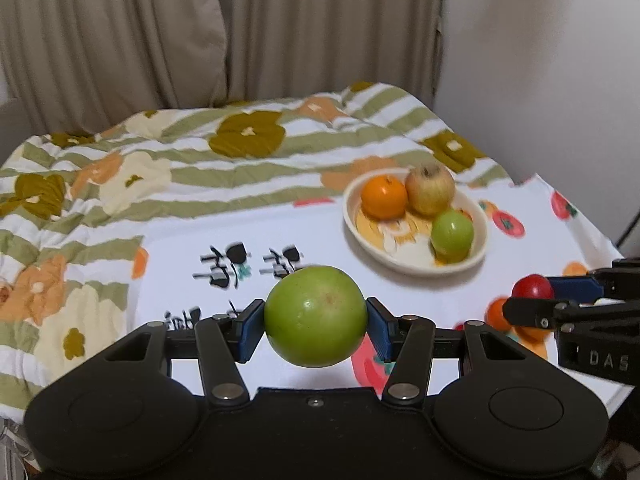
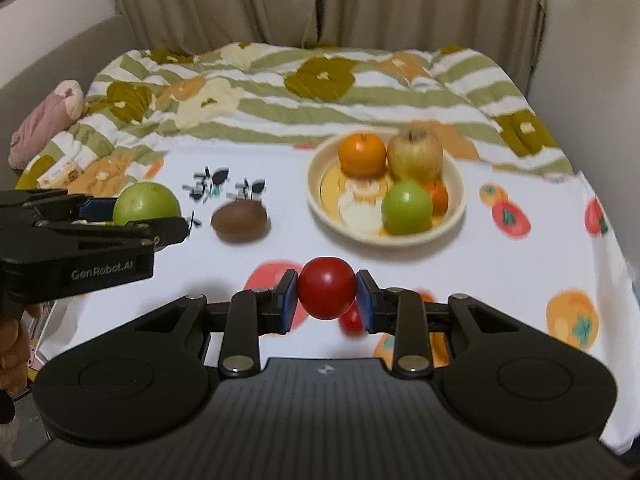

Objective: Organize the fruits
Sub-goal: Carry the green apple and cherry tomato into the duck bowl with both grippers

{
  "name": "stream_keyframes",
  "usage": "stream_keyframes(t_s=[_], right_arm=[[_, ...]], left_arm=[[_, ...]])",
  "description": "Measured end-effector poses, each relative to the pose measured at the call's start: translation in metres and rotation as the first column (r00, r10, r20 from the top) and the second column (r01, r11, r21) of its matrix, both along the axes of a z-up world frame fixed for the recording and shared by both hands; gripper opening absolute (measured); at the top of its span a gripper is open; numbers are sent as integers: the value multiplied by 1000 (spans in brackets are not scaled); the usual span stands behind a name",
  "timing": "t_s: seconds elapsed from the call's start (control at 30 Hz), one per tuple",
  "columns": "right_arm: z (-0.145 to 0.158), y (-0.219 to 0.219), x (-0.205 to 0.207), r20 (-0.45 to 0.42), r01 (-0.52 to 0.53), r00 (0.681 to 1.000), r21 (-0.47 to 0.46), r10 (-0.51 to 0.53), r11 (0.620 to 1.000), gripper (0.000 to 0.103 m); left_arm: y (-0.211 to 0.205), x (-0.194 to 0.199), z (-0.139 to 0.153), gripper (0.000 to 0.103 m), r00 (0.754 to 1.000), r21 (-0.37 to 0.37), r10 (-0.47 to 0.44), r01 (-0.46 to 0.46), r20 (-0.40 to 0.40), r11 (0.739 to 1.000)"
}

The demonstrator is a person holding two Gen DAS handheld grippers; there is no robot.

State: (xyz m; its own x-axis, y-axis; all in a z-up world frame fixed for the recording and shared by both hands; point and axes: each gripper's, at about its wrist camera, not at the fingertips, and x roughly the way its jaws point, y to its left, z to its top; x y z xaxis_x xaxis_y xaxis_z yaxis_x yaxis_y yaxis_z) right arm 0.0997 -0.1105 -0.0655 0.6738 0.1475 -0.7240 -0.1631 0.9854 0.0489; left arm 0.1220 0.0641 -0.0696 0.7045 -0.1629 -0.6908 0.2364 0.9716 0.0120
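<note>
left gripper clamps green apple | right gripper clamps tomato | bowl: 4 fruits | cloth: 1 kiwi

Green fruits: three, namely one in bowl, one in left tongs, and that same one counted once. Corrected tally follows.

Green fruits: two. Oranges: two. Yellowish apple: one. Kiwi: one. Red tomatoes: two. Bowl: one.
</note>
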Motion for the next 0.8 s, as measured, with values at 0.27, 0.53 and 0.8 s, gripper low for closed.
stream_keyframes(t_s=[0.27, 0.53, 0.8], right_arm=[[18, -31, 53, 41, -70, 997, 18, 69, 997, 46], [8, -64, 115, 29, -118, 993, 27, 117, 993, 46], [-18, -87, 162, -14, -158, 987, 40, 158, 987, 46]], left_arm=[[-26, 26, 15, 58, 997, -10, 79, -78, 5, 997], [-63, 68, 6, 58, 995, -8, 102, -102, -17, 995], [-98, 111, -21, 58, 994, 22, 100, -99, -53, 995]])
